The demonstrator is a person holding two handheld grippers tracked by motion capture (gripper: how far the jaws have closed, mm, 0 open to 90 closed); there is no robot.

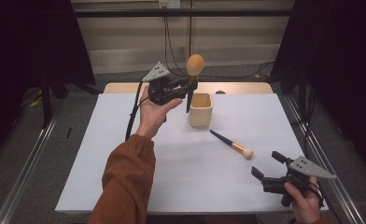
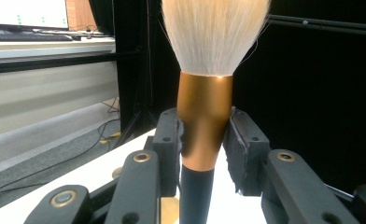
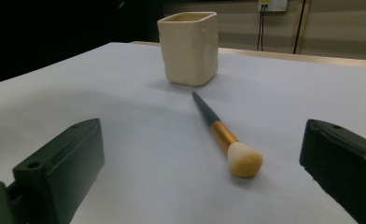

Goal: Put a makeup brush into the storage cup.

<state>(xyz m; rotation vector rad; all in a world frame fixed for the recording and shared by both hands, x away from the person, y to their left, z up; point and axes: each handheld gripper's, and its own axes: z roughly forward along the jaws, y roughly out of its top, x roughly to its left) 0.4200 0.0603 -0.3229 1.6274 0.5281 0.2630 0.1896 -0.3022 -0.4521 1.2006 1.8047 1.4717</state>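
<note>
My left gripper [image 1: 186, 87] is raised over the far middle of the table, shut on a large makeup brush [image 1: 194, 64]. The brush stands upright, fluffy head up and dark handle pointing down beside the left rim of a cream square cup [image 1: 201, 111]. In the left gripper view the jaws clamp the brush's copper ferrule [image 2: 204, 122]. A small brush [image 1: 232, 145] with a gold ferrule lies flat on the white table, right of the cup. My right gripper [image 1: 267, 166] is held low at the near right, open, and its jaws frame the small brush [image 3: 224, 136] and the cup [image 3: 188, 45].
A white sheet [image 1: 125, 154] covers the table, and a wooden edge [image 1: 125, 87] shows at the far side. Metal rails run along both sides, with cables on the floor behind. The left half of the sheet is bare.
</note>
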